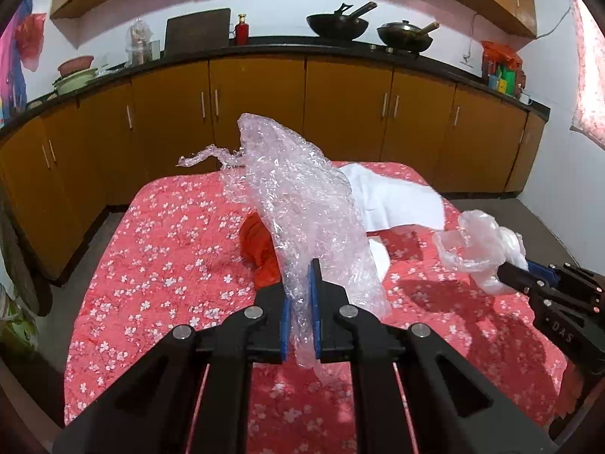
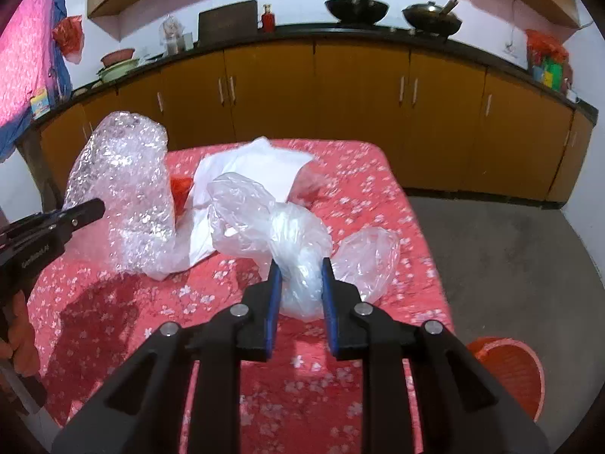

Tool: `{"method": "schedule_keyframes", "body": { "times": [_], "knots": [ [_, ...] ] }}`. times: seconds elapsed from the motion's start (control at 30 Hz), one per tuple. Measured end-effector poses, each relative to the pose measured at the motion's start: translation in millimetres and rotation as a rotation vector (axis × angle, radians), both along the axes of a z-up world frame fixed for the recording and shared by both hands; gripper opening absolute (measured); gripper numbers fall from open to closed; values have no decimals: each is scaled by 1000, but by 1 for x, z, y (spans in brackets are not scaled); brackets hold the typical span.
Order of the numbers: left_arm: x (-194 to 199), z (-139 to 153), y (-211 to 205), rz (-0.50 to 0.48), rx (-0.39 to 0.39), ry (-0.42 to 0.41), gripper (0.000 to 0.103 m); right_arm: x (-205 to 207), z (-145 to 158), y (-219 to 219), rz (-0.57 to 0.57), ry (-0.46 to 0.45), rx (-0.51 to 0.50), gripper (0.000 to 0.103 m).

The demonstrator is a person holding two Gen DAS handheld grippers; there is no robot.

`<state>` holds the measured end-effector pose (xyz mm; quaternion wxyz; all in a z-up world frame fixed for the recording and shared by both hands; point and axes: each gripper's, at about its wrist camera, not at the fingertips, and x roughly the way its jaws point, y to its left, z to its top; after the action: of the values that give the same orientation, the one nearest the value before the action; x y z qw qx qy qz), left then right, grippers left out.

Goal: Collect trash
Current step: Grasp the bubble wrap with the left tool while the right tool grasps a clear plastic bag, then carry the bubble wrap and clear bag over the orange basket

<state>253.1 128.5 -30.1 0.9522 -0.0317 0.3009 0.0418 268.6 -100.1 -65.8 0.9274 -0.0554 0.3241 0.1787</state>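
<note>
My left gripper [image 1: 300,276] is shut on a long crumpled sheet of bubble wrap [image 1: 302,196], which rises above the red flowered tablecloth [image 1: 151,265]. The same bubble wrap [image 2: 124,189] shows at the left of the right wrist view, beside the left gripper [image 2: 98,208]. My right gripper [image 2: 302,268] is shut on a bunched clear plastic bag [image 2: 287,227], whose loose ends spill out on both sides. From the left wrist view the right gripper [image 1: 504,266] holds that bag [image 1: 476,242] at the table's right side.
A white paper sheet [image 2: 257,166] lies at the table's far middle, with a crumpled red-orange piece [image 1: 261,246] beside it. An orange basket [image 2: 510,370] stands on the floor at the table's right. Brown cabinets [image 1: 257,106] run along the wall behind.
</note>
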Motion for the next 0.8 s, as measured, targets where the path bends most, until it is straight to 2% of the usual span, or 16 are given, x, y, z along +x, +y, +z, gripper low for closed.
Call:
{"method": "schedule_keyframes", "body": {
  "times": [0.23,0.8],
  "knots": [
    [-7,14,-14,-34,17,-30,9,-11,18,-24,-71,-59,15,21],
    [0,20,-91,-167,40,-43,9,-20,25,-101,-241,-109,27,21]
  ]
}}
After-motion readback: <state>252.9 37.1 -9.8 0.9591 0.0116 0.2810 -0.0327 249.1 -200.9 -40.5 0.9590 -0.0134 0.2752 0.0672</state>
